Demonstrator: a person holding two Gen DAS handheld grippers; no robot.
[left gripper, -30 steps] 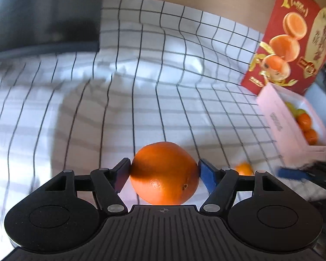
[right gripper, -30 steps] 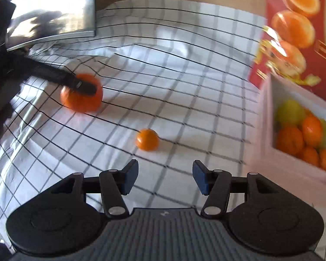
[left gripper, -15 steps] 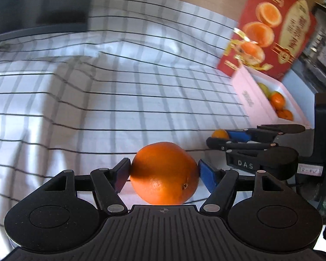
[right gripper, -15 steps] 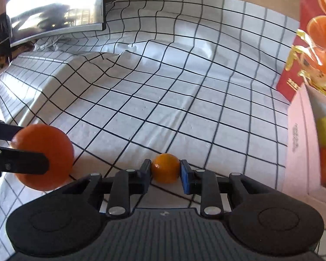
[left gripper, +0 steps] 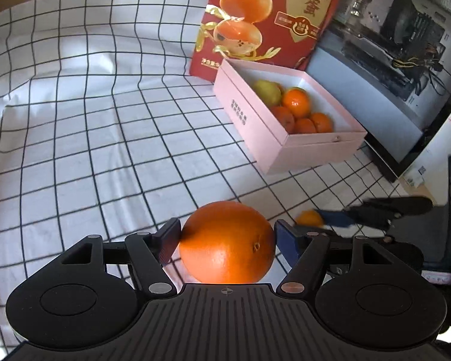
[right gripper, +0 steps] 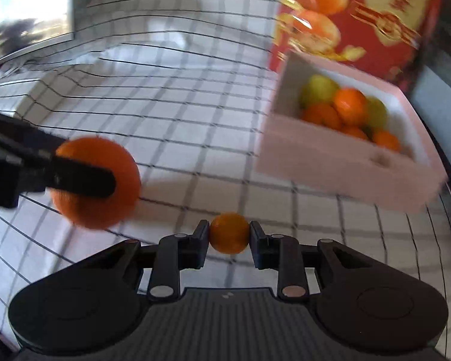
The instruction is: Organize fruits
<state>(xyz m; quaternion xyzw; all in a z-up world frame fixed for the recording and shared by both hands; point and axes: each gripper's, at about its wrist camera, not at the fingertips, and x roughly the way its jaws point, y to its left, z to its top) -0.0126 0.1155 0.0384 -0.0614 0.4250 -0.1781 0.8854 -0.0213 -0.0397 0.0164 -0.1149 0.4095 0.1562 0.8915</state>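
Note:
My left gripper (left gripper: 227, 237) is shut on a large orange (left gripper: 227, 242), held above the checked cloth. My right gripper (right gripper: 229, 234) is shut on a small orange (right gripper: 229, 234), also lifted off the cloth. A pink box (left gripper: 264, 126) up and to the right holds several oranges (left gripper: 296, 102) and a yellow-green fruit (left gripper: 266, 91). In the right wrist view the box (right gripper: 330, 162) is ahead on the right, and the left gripper with the large orange (right gripper: 105, 186) is at the left. In the left wrist view the right gripper with its small orange (left gripper: 309, 219) is at the right.
A red carton (left gripper: 270, 15) printed with oranges stands behind the box. An open computer case (left gripper: 400, 54) is at the right. A monitor (right gripper: 24, 15) sits at the back left. The white checked cloth (left gripper: 105, 135) has creases and a raised fold at the left.
The right gripper closed on the small orange and lifted it. Both grippers have swung toward the pink box, which now looks nearer and more central in both views.

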